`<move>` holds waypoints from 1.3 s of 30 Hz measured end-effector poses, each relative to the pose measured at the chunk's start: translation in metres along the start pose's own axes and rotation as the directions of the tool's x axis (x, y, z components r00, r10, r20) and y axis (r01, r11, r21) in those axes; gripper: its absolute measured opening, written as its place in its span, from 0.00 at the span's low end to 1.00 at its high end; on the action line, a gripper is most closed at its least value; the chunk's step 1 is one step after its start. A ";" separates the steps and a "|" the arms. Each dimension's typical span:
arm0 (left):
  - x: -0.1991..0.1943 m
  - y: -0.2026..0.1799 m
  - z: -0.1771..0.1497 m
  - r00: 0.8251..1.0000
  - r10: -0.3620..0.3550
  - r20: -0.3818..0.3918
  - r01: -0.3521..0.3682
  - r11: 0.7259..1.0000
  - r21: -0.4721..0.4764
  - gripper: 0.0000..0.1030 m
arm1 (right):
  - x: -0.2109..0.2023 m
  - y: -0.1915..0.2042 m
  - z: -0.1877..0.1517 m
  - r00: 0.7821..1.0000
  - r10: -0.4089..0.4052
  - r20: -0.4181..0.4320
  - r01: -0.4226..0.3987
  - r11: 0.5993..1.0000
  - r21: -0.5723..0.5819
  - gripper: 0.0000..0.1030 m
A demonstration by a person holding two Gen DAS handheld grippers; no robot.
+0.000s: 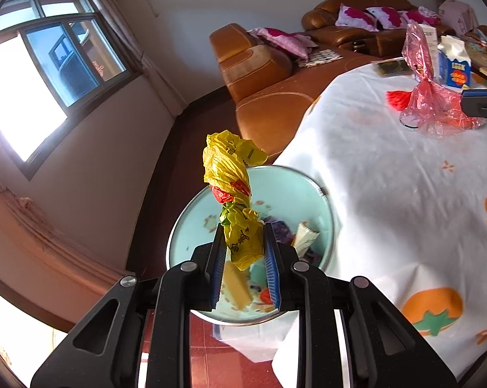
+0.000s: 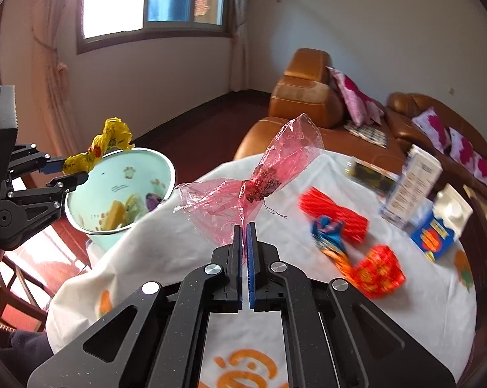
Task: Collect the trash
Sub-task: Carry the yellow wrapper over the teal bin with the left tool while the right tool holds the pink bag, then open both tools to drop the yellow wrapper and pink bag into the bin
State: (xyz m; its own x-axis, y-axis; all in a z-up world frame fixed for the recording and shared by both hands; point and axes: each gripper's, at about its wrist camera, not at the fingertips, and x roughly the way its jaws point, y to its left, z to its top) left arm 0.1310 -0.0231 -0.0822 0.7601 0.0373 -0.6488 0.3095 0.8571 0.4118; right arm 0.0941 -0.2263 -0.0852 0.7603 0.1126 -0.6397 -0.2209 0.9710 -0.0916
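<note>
Left claw (image 1: pixel 245 242) pinches the yellow bag (image 1: pixel 232 174) above the mint bin (image 2: pixel 120 190), while right claw (image 2: pixel 245 239), clamped shut, lifts the pink wrapper (image 2: pixel 269 174) toward twelve o'clock over the table (image 1: pixel 405 194).

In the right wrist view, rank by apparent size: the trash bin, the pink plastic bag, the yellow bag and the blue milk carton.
1. pink plastic bag, though nearness to the camera inflates it
2. trash bin, about alike, so their order is unsure
3. yellow bag and blue milk carton, also too alike to rank
</note>
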 end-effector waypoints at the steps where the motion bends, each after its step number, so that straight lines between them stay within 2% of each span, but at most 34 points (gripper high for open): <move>1: 0.001 0.001 -0.001 1.000 0.005 -0.003 -0.005 1.000 -0.002 0.22 | 0.003 0.004 0.002 1.000 0.004 -0.002 -0.004 1.000 -0.011 0.03; 17: 0.013 0.029 -0.013 0.997 0.067 -0.039 -0.069 0.997 -0.030 0.22 | 0.035 0.046 0.028 0.999 0.046 -0.018 -0.048 0.990 -0.133 0.03; 39: 0.021 0.045 -0.021 0.992 0.112 -0.061 -0.114 0.993 -0.036 0.23 | 0.059 0.081 0.035 0.997 0.061 -0.044 -0.070 0.970 -0.231 0.03</move>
State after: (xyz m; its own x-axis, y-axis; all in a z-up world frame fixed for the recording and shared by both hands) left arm 0.1489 0.0268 -0.0905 0.7540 0.1641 -0.6361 0.2000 0.8650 0.4602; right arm 0.1424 -0.1332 -0.1035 0.7178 0.1624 -0.6771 -0.4085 0.8856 -0.2207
